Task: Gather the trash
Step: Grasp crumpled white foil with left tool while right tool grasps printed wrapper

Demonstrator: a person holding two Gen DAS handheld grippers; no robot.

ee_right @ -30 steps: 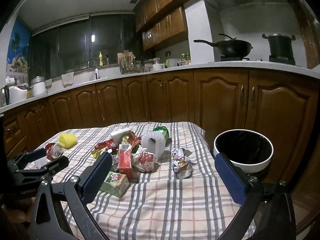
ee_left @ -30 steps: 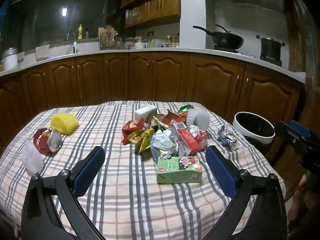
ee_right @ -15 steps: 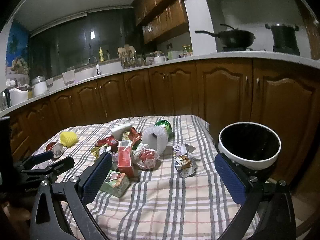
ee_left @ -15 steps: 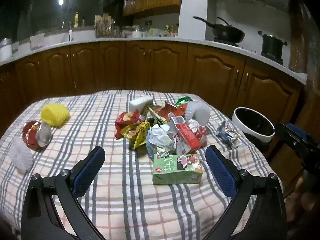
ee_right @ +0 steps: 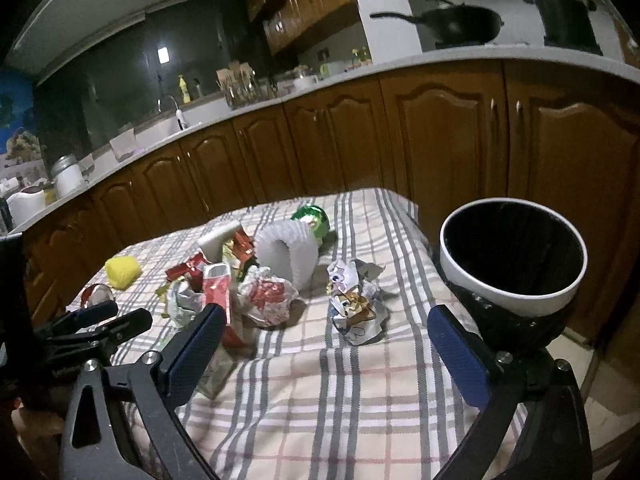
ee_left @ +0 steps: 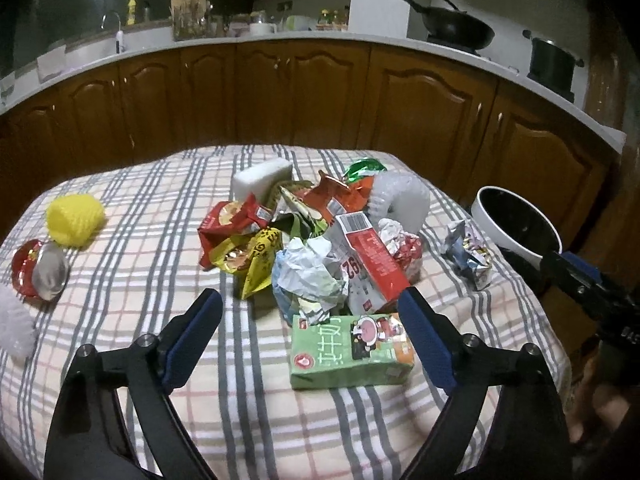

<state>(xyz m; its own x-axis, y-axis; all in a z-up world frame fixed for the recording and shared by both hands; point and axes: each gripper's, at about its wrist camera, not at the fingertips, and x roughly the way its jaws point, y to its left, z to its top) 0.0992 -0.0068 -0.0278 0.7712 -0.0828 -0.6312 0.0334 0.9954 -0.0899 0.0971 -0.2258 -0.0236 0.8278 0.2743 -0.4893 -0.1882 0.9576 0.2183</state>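
Observation:
A heap of trash lies mid-table: a green drink carton (ee_left: pixel 352 350), a red carton (ee_left: pixel 372 256), crumpled paper (ee_left: pixel 308 272) and snack wrappers (ee_left: pixel 240 232). My left gripper (ee_left: pixel 310 296) hovers just before the heap. Its jaws are closing, the green carton lies between them close to the right finger, and no pad presses on it. My right gripper (ee_right: pixel 326 314) stands open above the cloth, with a crumpled cartoon wrapper (ee_right: pixel 352 304) just beyond its tips. A white-rimmed bin (ee_right: pixel 512 292) with a black liner stands off the table's right edge.
On the plaid-clothed table (ee_left: pixel 140 200), a yellow foam net (ee_left: pixel 74 216), a red foil-lidded cup (ee_left: pixel 38 268) and a white foam net (ee_left: pixel 12 328) lie at the left. A white foam sleeve (ee_right: pixel 286 256) and green foil (ee_right: pixel 312 220) sit behind the heap. Wooden cabinets (ee_left: pixel 420 112) ring the table.
Both grippers have moved forward and tipped down toward the table, so the heap and bin look nearer. The left jaws have narrowed a little.

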